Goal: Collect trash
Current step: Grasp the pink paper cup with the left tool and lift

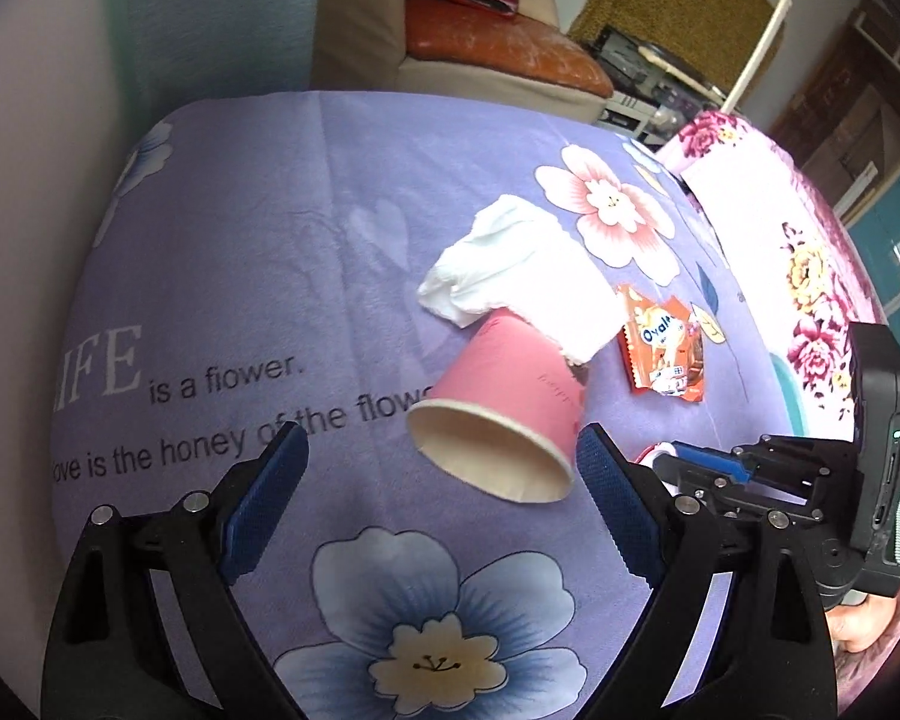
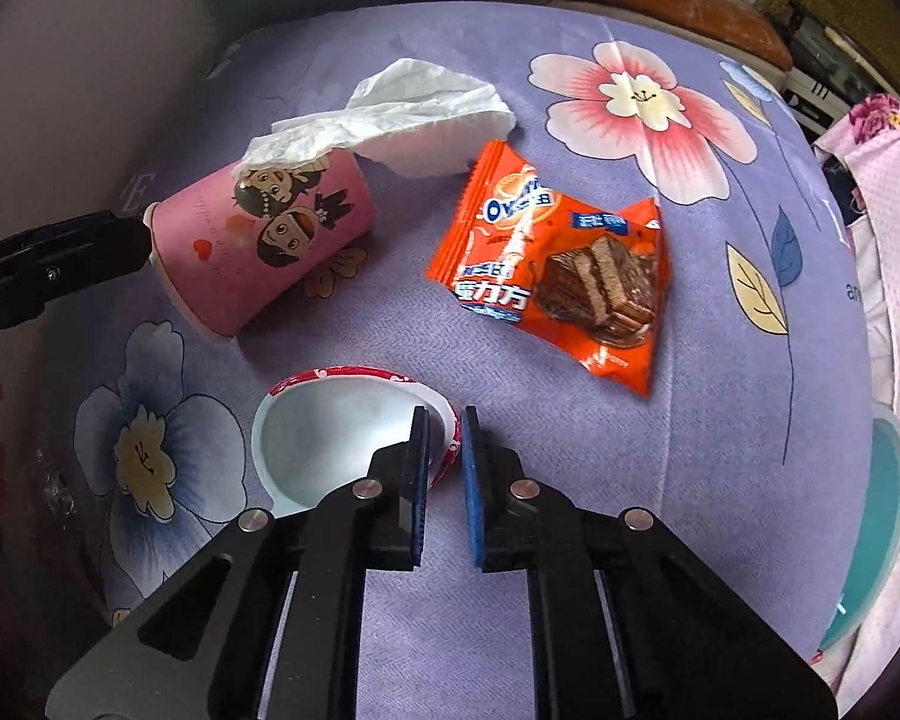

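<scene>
The right claw (image 2: 444, 420) is pinching the white cup's (image 2: 330, 438) rim on the bed (image 2: 570, 510) — lift slow & straight. The left claw (image 1: 444, 462) is hanging wide open by the pink cup (image 1: 498, 396) — not gripping yet.

Soft, even daylight — the tissue (image 1: 528, 264) blows out white in the left wrist view. Fisheye bending and dark vignette ring every edge — sharp centres, blur toward twelve o'clock.

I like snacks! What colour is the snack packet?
Orange snack packet, clearest in the right wrist view.
</scene>
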